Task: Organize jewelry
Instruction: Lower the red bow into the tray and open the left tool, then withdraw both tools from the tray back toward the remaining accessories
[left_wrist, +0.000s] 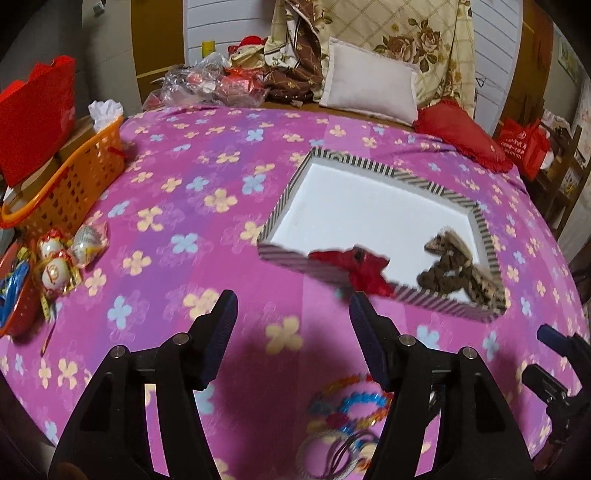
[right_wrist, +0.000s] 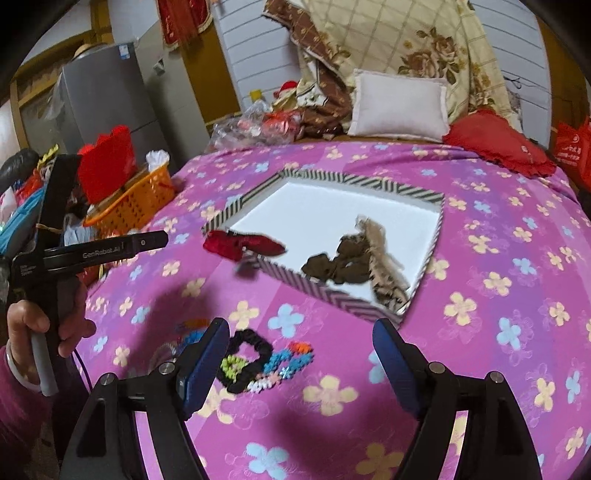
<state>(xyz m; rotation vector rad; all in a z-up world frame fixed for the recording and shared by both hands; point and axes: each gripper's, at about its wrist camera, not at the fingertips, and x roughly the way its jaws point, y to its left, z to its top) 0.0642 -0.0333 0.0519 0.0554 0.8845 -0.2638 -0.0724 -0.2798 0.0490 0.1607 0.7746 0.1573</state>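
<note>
Left gripper fingers wide, holding nothing. Blurred red fabric scrunchie sits just ahead of the right finger, over the near rim of the striped shallow box. Right gripper fingers wide too; black-and-colourful beaded bracelets on the pink flowered bedspread, between them, nearer the left finger.

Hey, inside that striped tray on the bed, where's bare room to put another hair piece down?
The striped tray has bare white floor across its far and left parts. Its near right corner is crowded with the brown scrunchies and a leopard-print one. The red scrunchie sits blurred over the near left rim.
</note>
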